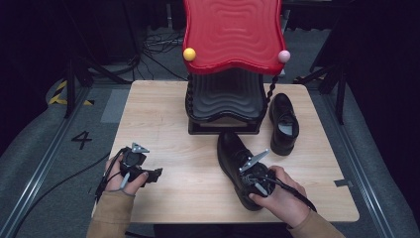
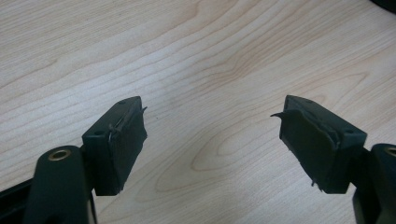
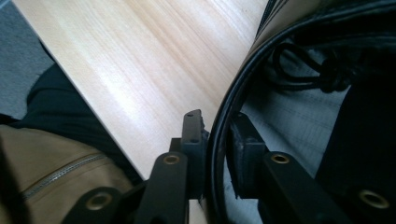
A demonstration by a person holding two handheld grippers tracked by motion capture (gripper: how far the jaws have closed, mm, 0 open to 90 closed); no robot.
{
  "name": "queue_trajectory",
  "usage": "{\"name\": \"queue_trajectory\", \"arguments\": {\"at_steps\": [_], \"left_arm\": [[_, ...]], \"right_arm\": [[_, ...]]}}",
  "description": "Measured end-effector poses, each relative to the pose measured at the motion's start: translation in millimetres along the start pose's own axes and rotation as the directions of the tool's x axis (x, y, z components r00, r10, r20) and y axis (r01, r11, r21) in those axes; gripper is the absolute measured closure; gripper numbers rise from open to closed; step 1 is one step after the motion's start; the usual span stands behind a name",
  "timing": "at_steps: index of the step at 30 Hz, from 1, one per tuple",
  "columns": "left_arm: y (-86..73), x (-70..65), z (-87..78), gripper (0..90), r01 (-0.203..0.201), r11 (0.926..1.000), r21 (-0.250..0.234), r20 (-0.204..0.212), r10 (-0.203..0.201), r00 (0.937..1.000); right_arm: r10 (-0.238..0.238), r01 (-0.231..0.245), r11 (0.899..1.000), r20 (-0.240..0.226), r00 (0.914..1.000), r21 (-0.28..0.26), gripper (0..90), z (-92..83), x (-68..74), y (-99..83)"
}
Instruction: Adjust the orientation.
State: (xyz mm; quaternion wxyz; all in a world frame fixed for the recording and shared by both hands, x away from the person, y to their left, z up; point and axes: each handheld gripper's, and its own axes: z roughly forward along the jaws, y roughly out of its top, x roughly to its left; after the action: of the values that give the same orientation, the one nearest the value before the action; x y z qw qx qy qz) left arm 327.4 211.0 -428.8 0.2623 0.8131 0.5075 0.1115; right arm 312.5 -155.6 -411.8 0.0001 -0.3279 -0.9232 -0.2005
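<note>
The right gripper (image 1: 253, 174) straddles the collar rim of a black lace-up shoe (image 1: 233, 153) lying on the wooden table (image 1: 163, 124); one jaw sits inside the shoe, the other outside, with a sliver of gap showing, so no firm pinch. The left gripper (image 1: 143, 173) rests well apart, its jaws wide open over bare table, holding nothing.
</note>
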Motion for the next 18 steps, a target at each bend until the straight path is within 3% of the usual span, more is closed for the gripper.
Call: {"name": "queue_trajectory", "arguments": {"at_steps": [5, 11, 14, 17, 18], "left_arm": [[-2.3, 2.2, 0.1, 23.3, 0.007, 1.0000, 0.007, -0.001, -0.007, 1.0000], [-3.2, 2.5, 0.0, 23.3, 0.012, 0.9999, 0.007, -0.005, -0.012, 0.9999], [-3.2, 4.2, 1.3, 23.3, 0.015, 0.9999, 0.004, -0.002, -0.015, 0.9999], [-2.2, 5.2, 2.0, 23.3, 0.017, 0.9998, 0.006, 0.004, -0.017, 0.9999], [-1.0, 5.6, 3.6, 23.3, 0.017, 0.9998, 0.004, 0.004, -0.017, 0.9998]], "right_arm": [[-0.006, 0.006, 1.000, -0.040, 0.9992, -0.010, 75.2, -2.6, -8.7, 0.2], [-0.040, 0.039, 0.999, -0.051, 0.9979, -0.023, 65.1, -3.6, -11.9, 0.1], [-0.044, 0.038, 0.997, -0.095, 0.9944, -0.070, 61.1, -17.8, -18.3, -0.7], [-0.060, 0.047, 0.992, -0.109, 0.9922, -0.116, 61.1, -28.2, -21.5, -1.4], [-0.070, 0.045, 0.981, -0.126, 0.9896, -0.188, 60.9, -43.3, -28.8, -3.0]]}}
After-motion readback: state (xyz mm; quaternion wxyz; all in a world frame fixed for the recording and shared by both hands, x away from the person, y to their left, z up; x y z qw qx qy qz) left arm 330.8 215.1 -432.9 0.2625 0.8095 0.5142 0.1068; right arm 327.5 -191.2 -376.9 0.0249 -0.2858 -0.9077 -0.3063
